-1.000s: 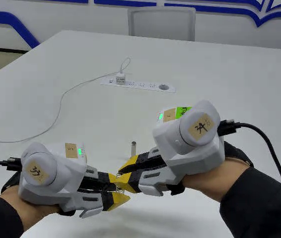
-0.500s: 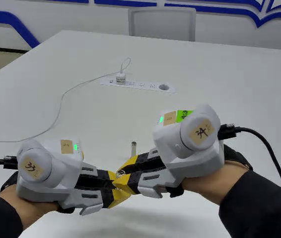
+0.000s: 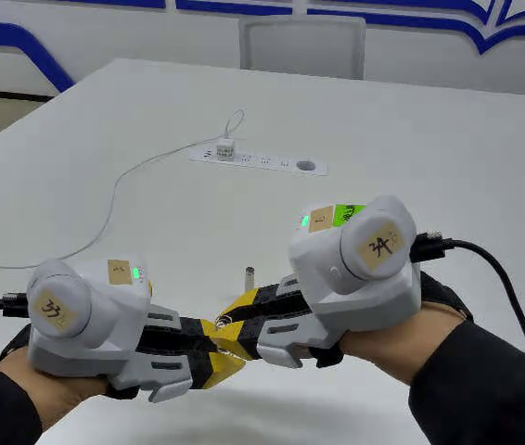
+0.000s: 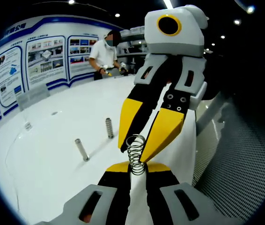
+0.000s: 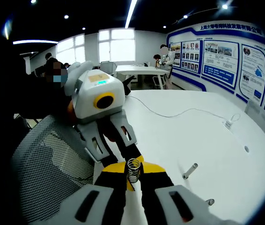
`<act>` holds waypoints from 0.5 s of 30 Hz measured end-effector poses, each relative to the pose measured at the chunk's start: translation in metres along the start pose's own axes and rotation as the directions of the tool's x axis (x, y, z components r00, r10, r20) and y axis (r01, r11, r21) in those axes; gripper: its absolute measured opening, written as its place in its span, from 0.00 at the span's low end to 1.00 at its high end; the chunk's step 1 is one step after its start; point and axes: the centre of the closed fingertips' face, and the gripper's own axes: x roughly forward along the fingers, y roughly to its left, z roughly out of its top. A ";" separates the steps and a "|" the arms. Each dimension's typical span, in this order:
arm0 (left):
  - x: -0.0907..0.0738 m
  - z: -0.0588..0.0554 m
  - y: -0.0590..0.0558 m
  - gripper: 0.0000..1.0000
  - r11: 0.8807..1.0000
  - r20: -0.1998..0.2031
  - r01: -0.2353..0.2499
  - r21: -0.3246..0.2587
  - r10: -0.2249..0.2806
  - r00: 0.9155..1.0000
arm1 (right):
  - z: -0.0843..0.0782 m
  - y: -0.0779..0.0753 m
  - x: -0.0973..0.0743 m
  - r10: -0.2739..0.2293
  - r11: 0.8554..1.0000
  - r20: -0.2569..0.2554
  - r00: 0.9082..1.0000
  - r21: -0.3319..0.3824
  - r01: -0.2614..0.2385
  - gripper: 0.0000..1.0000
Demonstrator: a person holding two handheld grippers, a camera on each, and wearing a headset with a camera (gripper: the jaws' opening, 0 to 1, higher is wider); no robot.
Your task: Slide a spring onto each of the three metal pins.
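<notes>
A small steel spring (image 4: 136, 154) stands between the tips of my two grippers, which meet nose to nose near the table's front edge. My left gripper (image 4: 136, 168) is shut on its lower end. My right gripper (image 5: 132, 177) comes in from the opposite side and is shut on the same spring (image 5: 133, 169). In the head view the left gripper (image 3: 218, 347) and right gripper (image 3: 219, 331) overlap at their yellow tips. A metal pin (image 3: 249, 277) stands upright just behind them. The left gripper view has a bare pin (image 4: 81, 150) and a pin wearing a spring (image 4: 109, 128).
A white power strip (image 3: 261, 158) lies mid-table with a thin cable (image 3: 114, 199) trailing to the left. A grey chair (image 3: 301, 42) stands at the far edge. A mesh chair back (image 5: 43, 154) is close behind the left gripper. People stand in the background.
The left gripper has shifted a little left and its tips have closed up with the right gripper's tips; the spring that sat in the left jaws now sits between both pairs.
</notes>
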 end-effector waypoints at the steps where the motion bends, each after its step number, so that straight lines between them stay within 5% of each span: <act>1: 0.000 0.000 0.000 0.11 1.000 -0.002 -0.002 0.005 0.002 1.000 | 0.000 0.000 0.000 -0.001 1.000 -0.001 1.000 -0.002 0.001 0.12; 15: -0.003 -0.002 0.010 0.22 0.999 -0.013 -0.046 0.010 0.047 0.999 | 0.001 -0.006 -0.002 -0.024 1.000 0.002 1.000 0.000 0.024 0.12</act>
